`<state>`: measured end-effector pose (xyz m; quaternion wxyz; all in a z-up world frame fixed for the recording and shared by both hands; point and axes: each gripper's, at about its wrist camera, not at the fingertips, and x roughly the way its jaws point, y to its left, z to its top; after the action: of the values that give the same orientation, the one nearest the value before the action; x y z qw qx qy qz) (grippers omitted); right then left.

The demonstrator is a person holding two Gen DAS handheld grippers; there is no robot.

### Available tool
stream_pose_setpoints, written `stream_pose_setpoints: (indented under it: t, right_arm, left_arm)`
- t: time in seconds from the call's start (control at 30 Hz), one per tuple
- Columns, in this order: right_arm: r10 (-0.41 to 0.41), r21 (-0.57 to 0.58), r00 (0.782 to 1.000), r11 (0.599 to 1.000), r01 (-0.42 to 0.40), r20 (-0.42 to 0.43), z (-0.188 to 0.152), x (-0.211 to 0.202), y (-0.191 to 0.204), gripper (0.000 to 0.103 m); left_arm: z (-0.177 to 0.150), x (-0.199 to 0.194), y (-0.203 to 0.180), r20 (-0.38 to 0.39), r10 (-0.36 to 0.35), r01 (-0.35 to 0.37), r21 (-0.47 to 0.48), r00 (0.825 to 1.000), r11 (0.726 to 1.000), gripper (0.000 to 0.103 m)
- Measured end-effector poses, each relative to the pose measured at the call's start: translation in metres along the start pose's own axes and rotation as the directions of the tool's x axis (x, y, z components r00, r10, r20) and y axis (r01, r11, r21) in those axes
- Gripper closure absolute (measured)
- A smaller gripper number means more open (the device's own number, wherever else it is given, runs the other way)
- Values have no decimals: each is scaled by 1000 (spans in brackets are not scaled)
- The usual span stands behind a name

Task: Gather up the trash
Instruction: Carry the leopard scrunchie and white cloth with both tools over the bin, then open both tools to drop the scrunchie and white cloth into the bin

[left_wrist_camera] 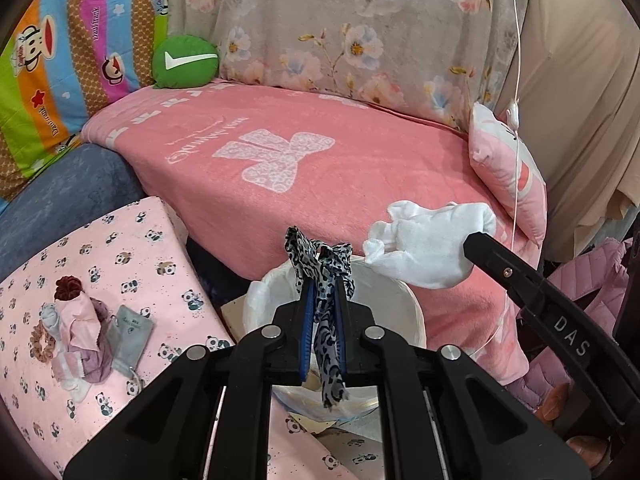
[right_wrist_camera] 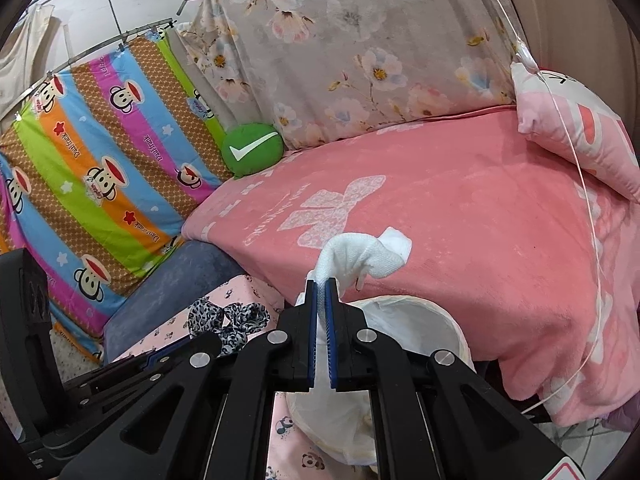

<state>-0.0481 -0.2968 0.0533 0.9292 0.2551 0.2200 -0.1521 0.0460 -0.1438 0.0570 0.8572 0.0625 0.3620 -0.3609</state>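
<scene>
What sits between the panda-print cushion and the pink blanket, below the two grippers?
A white-lined bin stands there, seen in both wrist views, beneath the leopard-print strip and the white cloth.

Your left wrist view looks steeply down, close over the lined bin point(left_wrist_camera: 400, 300), bottom centre. Your right wrist view faces shallower, from farther right. Both share the bin point(right_wrist_camera: 420, 320) and pink blanket point(left_wrist_camera: 320, 152) point(right_wrist_camera: 460, 208).

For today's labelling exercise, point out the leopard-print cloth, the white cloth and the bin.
leopard-print cloth point(left_wrist_camera: 328, 312): left wrist view, strip between the gripper fingers.
white cloth point(right_wrist_camera: 356, 256): right wrist view, bunched middle.
bin point(right_wrist_camera: 416, 320): right wrist view, inner liner wall.
</scene>
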Motion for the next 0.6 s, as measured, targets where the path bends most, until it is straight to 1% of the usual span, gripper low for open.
stream_pose_setpoints:
  t: [0.23,0.5,0.53,0.57,0.6]
  right_arm:
    - [-10,16,1000,1000,11,-21,-4,10,-11,97]
    - [-21,23,999,999,22,-37,-4,20,-17,97]
    - [-22,23,999,999,23,-39,-4,21,-18,97]
    - [-22,22,999,999,23,-42,-5,22,-18,97]
    - [-21,19,999,1000,22,-48,-5,24,-17,96]
  left_arm:
    - [1,13,-11,-23,-9,10,20,1000,1000,92]
    - [2,23,-16,-29,-11,12,40,1000,999,92]
    - [2,24,-16,-34,-9,10,40,999,999,87]
    - [2,25,-15,-36,-4,6,38,999,999,74]
    - [2,25,-15,-32,1,0,35,999,999,66]
